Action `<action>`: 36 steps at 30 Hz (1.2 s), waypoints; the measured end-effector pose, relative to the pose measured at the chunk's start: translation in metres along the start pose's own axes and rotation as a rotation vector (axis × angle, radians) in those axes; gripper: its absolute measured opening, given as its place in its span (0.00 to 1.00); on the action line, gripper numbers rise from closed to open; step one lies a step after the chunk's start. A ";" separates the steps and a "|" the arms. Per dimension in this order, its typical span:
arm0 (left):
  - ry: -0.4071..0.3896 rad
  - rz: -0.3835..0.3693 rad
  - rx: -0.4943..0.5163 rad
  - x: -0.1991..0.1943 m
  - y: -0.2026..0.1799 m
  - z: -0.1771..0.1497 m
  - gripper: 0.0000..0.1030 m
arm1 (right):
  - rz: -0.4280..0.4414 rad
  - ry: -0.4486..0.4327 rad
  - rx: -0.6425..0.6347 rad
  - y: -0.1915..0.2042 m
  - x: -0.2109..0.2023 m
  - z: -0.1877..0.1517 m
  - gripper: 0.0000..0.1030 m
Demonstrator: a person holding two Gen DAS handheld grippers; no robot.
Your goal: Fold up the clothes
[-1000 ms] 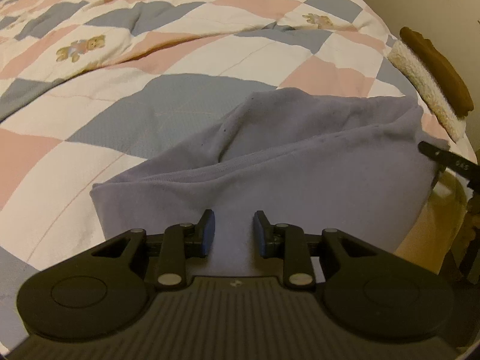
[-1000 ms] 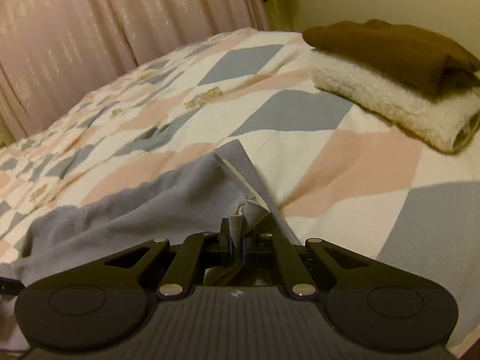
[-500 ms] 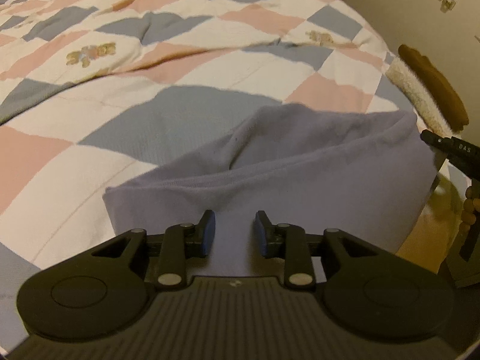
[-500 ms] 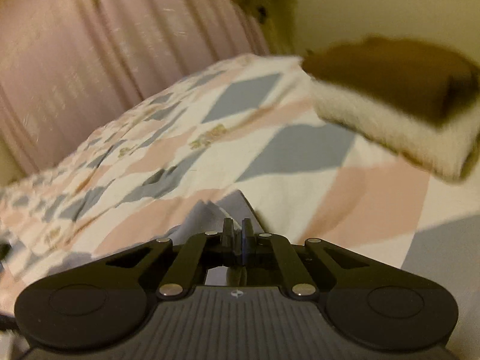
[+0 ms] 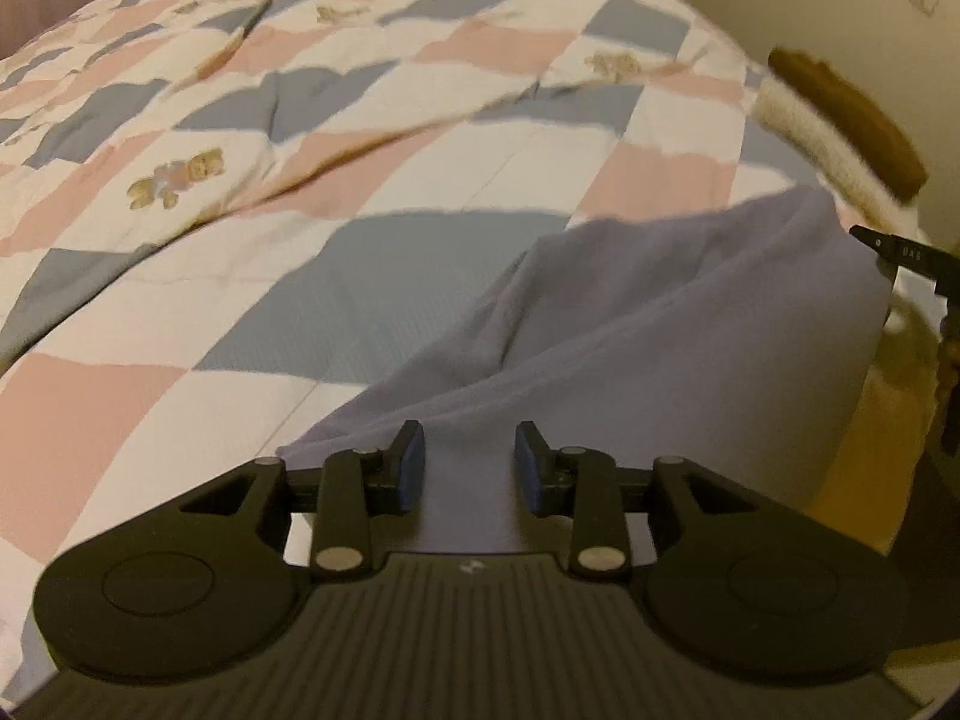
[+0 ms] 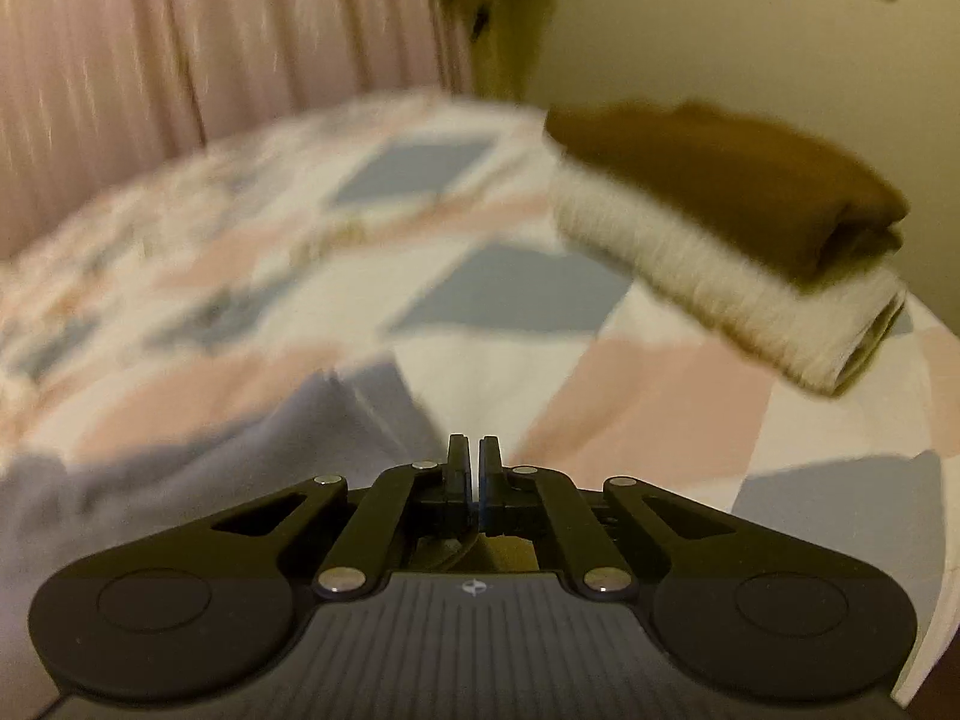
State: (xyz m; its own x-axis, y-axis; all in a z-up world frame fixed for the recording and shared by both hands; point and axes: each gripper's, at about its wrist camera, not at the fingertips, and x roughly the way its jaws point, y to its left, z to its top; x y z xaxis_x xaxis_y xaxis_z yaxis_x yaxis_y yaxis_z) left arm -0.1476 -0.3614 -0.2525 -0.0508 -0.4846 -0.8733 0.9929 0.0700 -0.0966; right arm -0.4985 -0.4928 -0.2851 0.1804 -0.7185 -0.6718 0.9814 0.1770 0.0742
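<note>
Dim, warm yellowish indoor light is tinting both views; its source is not showing. Fisheye distortion is bowing the pink, grey and cream patchwork quilt [image 5: 372, 192] toward dark vignetted corners. The left wrist view is blurring mildly at the far edges. The right wrist view is smearing heavily: pink pleated curtain [image 6: 180, 48] and folded brown garment [image 6: 720, 180] are streaking, only the black gripper body staying sharp.
</note>
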 end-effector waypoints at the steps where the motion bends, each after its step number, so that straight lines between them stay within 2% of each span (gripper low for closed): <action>1: -0.004 0.000 0.006 -0.001 -0.001 0.000 0.26 | -0.024 -0.010 -0.022 0.005 -0.004 0.001 0.01; 2: -0.013 -0.002 0.012 -0.004 -0.001 -0.001 0.26 | -0.065 -0.041 -0.047 0.011 -0.012 0.002 0.01; 3: -0.018 0.002 0.018 -0.007 -0.002 -0.002 0.26 | -0.107 -0.072 -0.071 0.017 -0.020 0.004 0.06; 4: -0.021 0.006 0.024 -0.010 -0.002 -0.004 0.26 | -0.145 -0.097 -0.076 0.021 -0.028 0.005 0.25; 5: -0.025 0.010 0.030 -0.013 -0.003 -0.005 0.26 | -0.180 -0.117 -0.060 0.021 -0.035 0.006 0.29; 6: -0.028 0.014 0.037 -0.016 -0.003 -0.006 0.26 | -0.214 -0.136 -0.045 0.022 -0.042 0.008 0.29; 7: -0.031 0.019 0.043 -0.018 -0.004 -0.008 0.26 | -0.209 -0.153 -0.034 0.023 -0.048 0.008 0.27; 8: -0.033 0.015 0.044 -0.020 -0.004 -0.010 0.26 | -0.127 -0.154 -0.034 0.025 -0.051 0.008 0.25; 9: -0.035 0.010 0.044 -0.021 -0.003 -0.012 0.26 | -0.010 -0.139 -0.040 0.030 -0.052 0.007 0.21; 11: -0.030 0.006 0.047 -0.018 -0.004 -0.014 0.26 | 0.152 -0.073 -0.144 0.049 -0.043 0.002 0.16; 12: -0.028 0.010 0.049 -0.015 -0.005 -0.015 0.26 | 0.204 -0.038 -0.196 0.058 -0.035 -0.002 0.05; 13: -0.026 0.016 0.050 -0.012 -0.006 -0.016 0.26 | 0.239 -0.006 -0.234 0.064 -0.024 -0.005 0.01; 14: -0.029 0.016 0.049 -0.013 -0.006 -0.016 0.26 | 0.261 0.032 -0.257 0.068 -0.011 -0.007 0.00; 15: -0.034 0.015 0.049 -0.014 -0.006 -0.017 0.26 | 0.240 0.051 -0.265 0.066 0.002 -0.007 0.00; 19: -0.051 0.013 0.045 -0.017 -0.008 -0.018 0.26 | 0.042 0.046 -0.237 0.040 0.034 0.006 0.00; 21: -0.060 0.012 0.044 -0.018 -0.008 -0.018 0.26 | -0.016 0.029 -0.206 0.028 0.030 0.018 0.12; 23: -0.068 0.010 0.042 -0.020 -0.009 -0.019 0.26 | 0.002 -0.009 -0.182 0.022 0.007 0.024 0.12; 26: -0.081 0.009 0.040 -0.022 -0.010 -0.020 0.25 | 0.086 -0.036 -0.187 0.031 -0.027 0.013 0.12; 28: -0.075 0.008 0.047 -0.021 -0.011 -0.024 0.25 | 0.124 0.000 -0.224 0.043 -0.035 -0.004 0.12; 30: -0.051 0.008 0.065 -0.015 -0.014 -0.032 0.25 | 0.084 0.070 -0.280 0.049 -0.025 -0.025 0.12; 32: -0.036 0.036 0.093 -0.006 -0.013 -0.033 0.23 | 0.029 0.109 -0.260 0.042 -0.014 -0.034 0.02; 33: -0.051 0.037 0.107 -0.007 -0.013 -0.029 0.19 | 0.018 0.105 -0.246 0.041 -0.014 -0.033 0.00; 34: -0.069 0.035 0.121 -0.008 -0.014 -0.024 0.17 | 0.021 0.083 -0.240 0.044 -0.019 -0.029 0.03; 36: -0.114 -0.002 0.151 -0.012 -0.018 -0.012 0.17 | 0.029 0.040 -0.227 0.050 -0.029 -0.020 0.16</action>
State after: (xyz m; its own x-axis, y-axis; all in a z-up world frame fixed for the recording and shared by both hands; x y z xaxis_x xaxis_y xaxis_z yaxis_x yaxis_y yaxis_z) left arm -0.1659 -0.3468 -0.2463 -0.0487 -0.5807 -0.8127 0.9981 -0.0589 -0.0177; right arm -0.4560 -0.4500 -0.2768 0.2009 -0.6842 -0.7011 0.9352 0.3470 -0.0707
